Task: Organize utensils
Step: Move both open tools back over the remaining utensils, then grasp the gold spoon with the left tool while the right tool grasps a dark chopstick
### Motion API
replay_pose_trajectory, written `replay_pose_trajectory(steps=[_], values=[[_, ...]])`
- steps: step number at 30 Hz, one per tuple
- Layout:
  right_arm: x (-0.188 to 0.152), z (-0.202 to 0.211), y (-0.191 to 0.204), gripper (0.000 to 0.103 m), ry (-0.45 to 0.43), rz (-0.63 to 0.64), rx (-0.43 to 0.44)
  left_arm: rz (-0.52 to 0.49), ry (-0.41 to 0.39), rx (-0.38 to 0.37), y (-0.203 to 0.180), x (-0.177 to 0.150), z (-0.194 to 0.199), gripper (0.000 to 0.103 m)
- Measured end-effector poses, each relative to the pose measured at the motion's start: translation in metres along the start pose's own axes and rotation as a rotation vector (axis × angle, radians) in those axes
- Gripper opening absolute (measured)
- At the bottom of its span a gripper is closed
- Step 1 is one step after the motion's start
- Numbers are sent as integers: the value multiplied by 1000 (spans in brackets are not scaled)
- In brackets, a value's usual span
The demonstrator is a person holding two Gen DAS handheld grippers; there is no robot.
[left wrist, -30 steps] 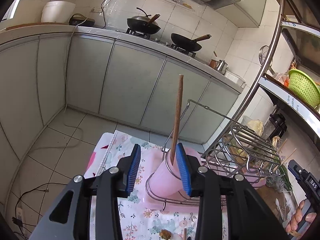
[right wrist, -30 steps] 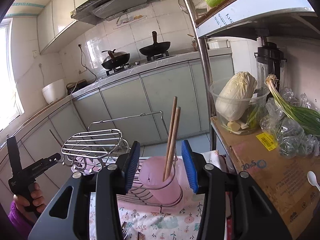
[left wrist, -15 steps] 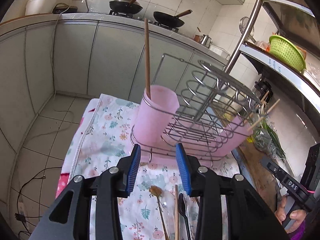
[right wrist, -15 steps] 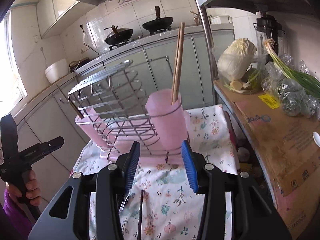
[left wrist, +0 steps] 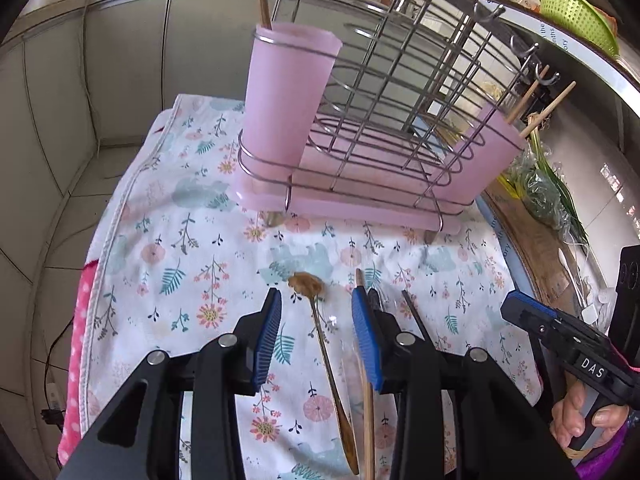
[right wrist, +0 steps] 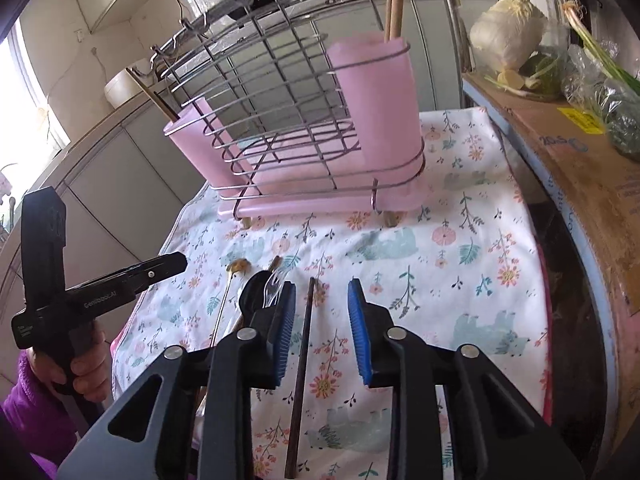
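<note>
Utensils: wooden spoon [left wrist: 316, 320], dark chopstick [right wrist: 304, 344] on cloth.
Left gripper [left wrist: 314, 334]: open; side reads "GenRobot.AI".
Right gripper [right wrist: 322, 330]: closing, unclamped; marked "DAS".

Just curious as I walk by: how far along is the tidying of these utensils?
Partly done. Chopsticks already stand in both pink cups of the wire rack. In hand: nothing yet, but the right gripper is closing around a dark chopstick lying on the floral cloth. The left gripper is open over a wooden spoon. Left: a black spoon, a clear fork and another chopstick.
</note>
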State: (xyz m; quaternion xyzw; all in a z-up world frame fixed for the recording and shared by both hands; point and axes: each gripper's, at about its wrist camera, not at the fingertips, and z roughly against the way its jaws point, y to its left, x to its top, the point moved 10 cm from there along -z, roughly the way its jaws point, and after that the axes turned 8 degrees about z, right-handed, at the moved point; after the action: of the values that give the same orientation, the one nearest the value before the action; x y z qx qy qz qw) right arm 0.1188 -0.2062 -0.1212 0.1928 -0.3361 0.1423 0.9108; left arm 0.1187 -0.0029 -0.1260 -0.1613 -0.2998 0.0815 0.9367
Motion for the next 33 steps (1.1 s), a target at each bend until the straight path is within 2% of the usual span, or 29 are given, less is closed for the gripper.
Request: replay_pose_trajectory(steps=[3,8,16,20,21,23,28,33], values=[[-8,-6,1,26,24,-11,18,19,66,-5,2,-8,-14,34],[-15,-13,0,25,64,-48,64,44,126,14,3,-8,-34,32],[-23,-22,3,21,103,-58,90,158,247,21,15,-9,-72,24],[-24,-28,6,19,124,-60,104,195,247,8,20,-4,-77,13],[-23,-30,7,19,128,-59,104,198,248,-2,20,-4,-77,7],[-23,-33,8,19,136,-55,101,197,251,-12,20,-3,-77,4],[-23,-40,12,19,167,-42,100,193,220,-29,22,1,-64,1],[-19,-53,13,19,207,-13,78,169,143,-31,22,11,-39,1]])
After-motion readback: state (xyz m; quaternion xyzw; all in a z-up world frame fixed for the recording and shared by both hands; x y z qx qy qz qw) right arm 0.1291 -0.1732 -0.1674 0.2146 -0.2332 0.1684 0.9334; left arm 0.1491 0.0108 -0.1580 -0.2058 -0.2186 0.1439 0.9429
